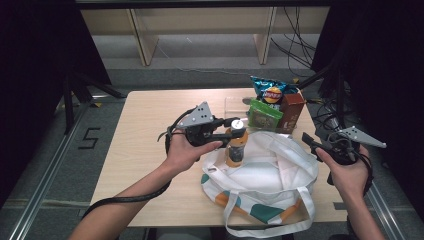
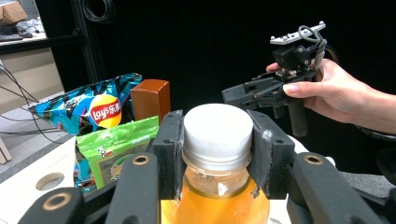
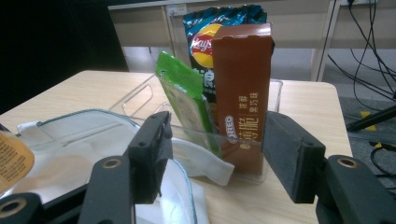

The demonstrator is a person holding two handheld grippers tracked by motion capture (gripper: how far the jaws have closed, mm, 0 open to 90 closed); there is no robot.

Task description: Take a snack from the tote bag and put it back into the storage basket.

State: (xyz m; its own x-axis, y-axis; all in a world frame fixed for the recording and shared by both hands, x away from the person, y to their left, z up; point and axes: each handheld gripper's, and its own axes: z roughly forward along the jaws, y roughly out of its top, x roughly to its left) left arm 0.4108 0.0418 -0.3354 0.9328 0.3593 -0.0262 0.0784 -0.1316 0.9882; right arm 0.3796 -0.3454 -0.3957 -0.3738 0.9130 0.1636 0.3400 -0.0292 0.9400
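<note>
An orange drink bottle [image 1: 235,151] with a white cap [image 2: 217,127] hangs upright over the mouth of a white tote bag [image 1: 267,175]. My left gripper [image 1: 238,128] is shut on the bottle's cap and neck, its pads [image 2: 169,148] pressing on both sides. To the right of the bag, my right gripper [image 1: 307,141] is held open with nothing between its pads [image 3: 154,154]. It points toward a clear bin [image 3: 140,95]. The bottle's label [image 3: 13,158] shows at the left edge of the right gripper view.
The clear bin [image 1: 234,105] at the table's back right holds a blue chips bag [image 1: 270,91], a green packet [image 1: 265,115] and a brown carton [image 1: 292,111]. The tote's handles [image 1: 265,225] hang over the front edge. Bare tabletop [image 1: 150,130] lies to the left.
</note>
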